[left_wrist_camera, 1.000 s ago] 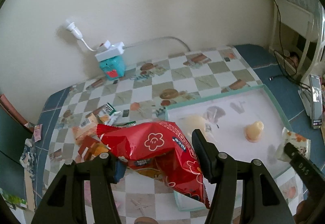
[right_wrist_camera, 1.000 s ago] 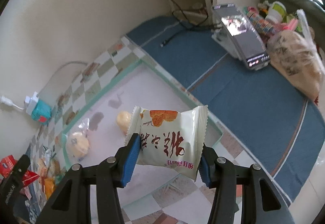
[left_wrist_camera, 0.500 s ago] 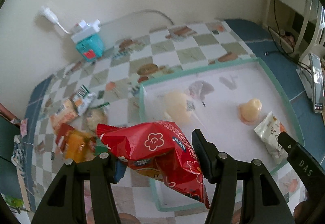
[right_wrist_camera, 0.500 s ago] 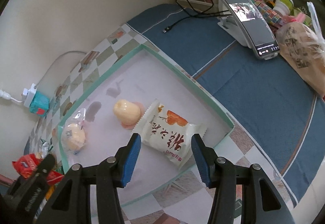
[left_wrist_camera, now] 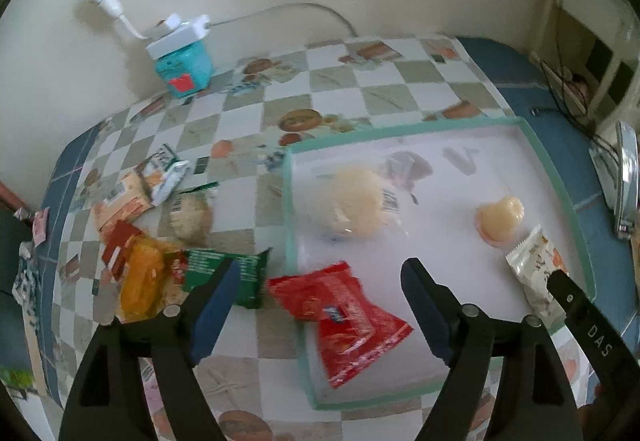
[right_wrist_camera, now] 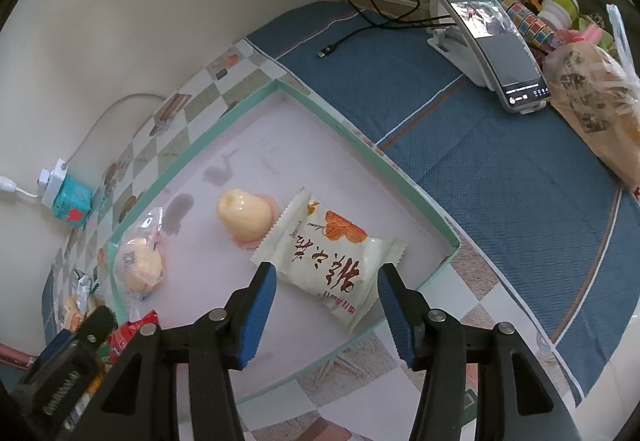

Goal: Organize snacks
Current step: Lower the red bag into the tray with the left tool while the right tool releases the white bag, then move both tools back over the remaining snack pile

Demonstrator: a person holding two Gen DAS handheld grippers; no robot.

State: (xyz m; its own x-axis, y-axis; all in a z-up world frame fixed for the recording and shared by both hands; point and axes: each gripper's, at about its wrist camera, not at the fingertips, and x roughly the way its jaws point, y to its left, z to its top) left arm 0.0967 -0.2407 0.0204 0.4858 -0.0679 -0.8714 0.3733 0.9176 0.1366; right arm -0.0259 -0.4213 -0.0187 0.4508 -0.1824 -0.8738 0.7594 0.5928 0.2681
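Now left gripper (left_wrist_camera: 316, 295) jaws opening, red packet (left_wrist_camera: 342, 315) between, untouched; right gripper (right_wrist_camera: 324, 305) opening over white packet (right_wrist_camera: 332, 261)

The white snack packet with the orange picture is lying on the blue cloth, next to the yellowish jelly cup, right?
Not quite. The white snack packet lies inside the tray, on its white floor, not on the blue cloth. It is indeed next to the yellowish jelly cup. The right wrist view shows this.
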